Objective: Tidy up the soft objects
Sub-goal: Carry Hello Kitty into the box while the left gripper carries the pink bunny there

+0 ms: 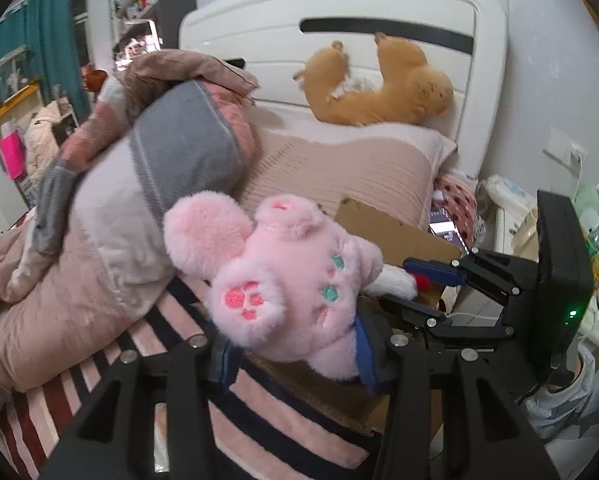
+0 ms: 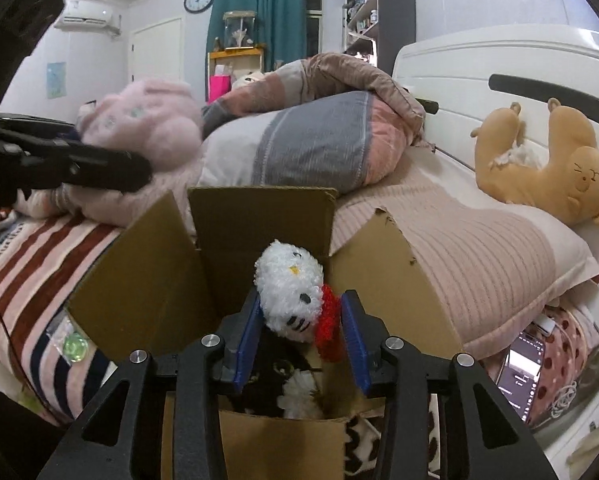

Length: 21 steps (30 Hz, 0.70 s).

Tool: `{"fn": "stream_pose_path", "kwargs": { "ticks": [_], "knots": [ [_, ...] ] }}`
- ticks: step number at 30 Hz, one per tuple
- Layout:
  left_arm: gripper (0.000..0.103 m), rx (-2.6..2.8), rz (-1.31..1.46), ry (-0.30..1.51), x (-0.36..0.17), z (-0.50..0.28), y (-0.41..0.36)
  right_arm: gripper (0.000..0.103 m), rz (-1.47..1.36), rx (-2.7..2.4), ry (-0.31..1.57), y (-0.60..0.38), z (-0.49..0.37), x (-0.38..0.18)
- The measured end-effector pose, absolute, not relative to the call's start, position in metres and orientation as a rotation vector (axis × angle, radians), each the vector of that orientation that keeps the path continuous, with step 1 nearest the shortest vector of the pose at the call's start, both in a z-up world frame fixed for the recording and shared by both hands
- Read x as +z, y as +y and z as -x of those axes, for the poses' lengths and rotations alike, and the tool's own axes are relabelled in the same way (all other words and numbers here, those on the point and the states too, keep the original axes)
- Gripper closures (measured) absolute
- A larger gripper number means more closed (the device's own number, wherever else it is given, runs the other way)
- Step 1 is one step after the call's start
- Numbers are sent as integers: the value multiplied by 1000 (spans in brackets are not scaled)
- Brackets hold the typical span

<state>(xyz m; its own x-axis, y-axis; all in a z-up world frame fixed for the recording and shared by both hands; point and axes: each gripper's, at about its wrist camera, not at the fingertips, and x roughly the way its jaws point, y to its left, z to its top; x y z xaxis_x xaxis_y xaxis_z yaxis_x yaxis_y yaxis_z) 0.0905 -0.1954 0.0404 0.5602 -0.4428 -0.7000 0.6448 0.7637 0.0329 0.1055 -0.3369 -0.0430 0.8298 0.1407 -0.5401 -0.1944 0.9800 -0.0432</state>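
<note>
Soft toys, two in hand: my left gripper [image 1: 295, 344] is clamped on a pink plush animal [image 1: 283, 284], carried above the striped blanket [image 1: 259, 412] beside the cardboard box [image 2: 259, 224]; my right gripper [image 2: 301, 344] has its blue pads [image 2: 246, 344] spread either side of a white fluffy toy with a red bow [image 2: 291, 292] that sits between them over the box opening, and I cannot tell whether both pads touch it. More plush lies inside the box. An orange plush cat [image 2: 547, 164] leans head-down against the white headboard [image 2: 479, 68], on the pink pillow [image 2: 479, 248], beside the folded quilt [image 2: 311, 144]
</note>
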Motion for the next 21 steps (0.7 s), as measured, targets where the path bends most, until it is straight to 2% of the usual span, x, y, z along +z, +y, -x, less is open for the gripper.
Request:
{"fn": "stream_pose_path", "kwargs": {
  "ticks": [3, 8, 10, 13, 15, 16, 21],
  "knots": [
    [59, -659, -317, 750, 33, -94, -205, 61, 91, 177, 565, -340, -106, -45],
    [58, -657, -328, 774, 26, -98, -211, 61, 90, 174, 564, -344, -105, -45],
    [54, -648, -344, 780, 23, -99, -211, 61, 96, 173, 563, -343, -105, -46],
    [43, -630, -368, 778, 20, -98, -211, 61, 98, 177, 562, -340, -105, -45],
    [28, -634, -367, 768, 21, -97, -210, 61, 101, 178, 561, -339, -103, -45],
    [25, -634, -366, 760, 22, -96, -209, 61, 104, 178, 561, -338, -102, -45],
    [23, -588, -359, 716, 31, -90, -193, 61, 113, 170, 555, -334, -100, -41]
  ]
}}
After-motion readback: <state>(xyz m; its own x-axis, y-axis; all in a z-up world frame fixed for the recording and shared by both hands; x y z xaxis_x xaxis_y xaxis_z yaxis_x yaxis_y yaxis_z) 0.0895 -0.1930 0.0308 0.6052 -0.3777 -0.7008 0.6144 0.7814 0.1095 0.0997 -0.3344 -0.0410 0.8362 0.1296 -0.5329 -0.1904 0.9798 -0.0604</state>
